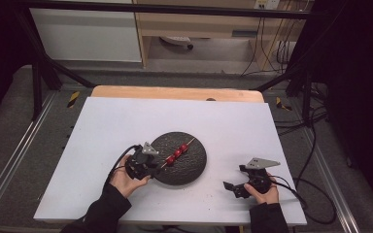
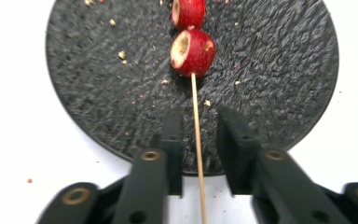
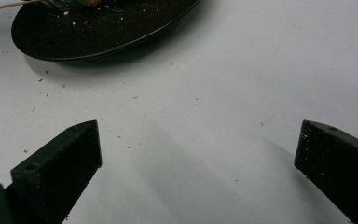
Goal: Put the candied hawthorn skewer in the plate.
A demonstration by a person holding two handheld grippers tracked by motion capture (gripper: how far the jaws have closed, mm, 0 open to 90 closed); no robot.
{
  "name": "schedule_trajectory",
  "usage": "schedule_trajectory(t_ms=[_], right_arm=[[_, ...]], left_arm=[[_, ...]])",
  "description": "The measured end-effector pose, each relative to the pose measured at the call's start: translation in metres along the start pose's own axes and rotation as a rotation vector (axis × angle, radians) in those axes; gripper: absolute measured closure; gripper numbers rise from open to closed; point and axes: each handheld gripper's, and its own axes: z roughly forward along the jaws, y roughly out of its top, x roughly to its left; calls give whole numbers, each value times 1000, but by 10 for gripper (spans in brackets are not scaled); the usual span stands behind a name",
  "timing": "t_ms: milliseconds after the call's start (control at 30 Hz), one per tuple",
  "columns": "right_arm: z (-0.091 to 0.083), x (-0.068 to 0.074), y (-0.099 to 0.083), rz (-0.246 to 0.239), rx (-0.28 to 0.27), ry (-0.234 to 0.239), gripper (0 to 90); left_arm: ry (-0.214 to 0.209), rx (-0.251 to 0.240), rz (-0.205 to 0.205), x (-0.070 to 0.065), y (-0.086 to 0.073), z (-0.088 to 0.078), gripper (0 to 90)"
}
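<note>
With its thin wooden skewer of red hollowed fruits [image 2: 192, 51] laid across the round black textured plate [image 1: 194, 167] near the white table's front edge, the left gripper [image 2: 199, 140] stands narrowly parted around the stick, released; the right gripper [image 3: 198, 154] rests wide and empty.

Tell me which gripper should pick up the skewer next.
Probably the left. The left gripper has its open jaws either side of the skewer at the black plate, not pinching it. The right gripper hovers open over bare table.
</note>
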Motion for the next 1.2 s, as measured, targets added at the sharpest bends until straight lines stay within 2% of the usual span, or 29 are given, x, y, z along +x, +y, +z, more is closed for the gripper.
schedule_trajectory(t_ms=[233, 400, 600, 833, 1067, 1200], right_arm=[[-1, 0, 0, 2, -3, -1, 10], [-1, 0, 1, 4, -4, -2, 8], [-2, 0, 1, 6, -5, -2, 8], [-2, 0, 1, 9, -10, -3, 7], [-2, 0, 1, 8, -3, -5, 6], [-2, 0, 1, 11, 0, -6, 6]], left_arm=[[-15, -52, 22, 9, -9, -18, 480], [-13, -56, 10, 19, -20, -27, 330], [-13, -92, -9, 31, -38, -38, 194], [4, -135, -41, 42, -61, -46, 124], [22, -176, -78, 52, -86, -49, 124], [30, -192, -85, 55, -102, -47, 124]])
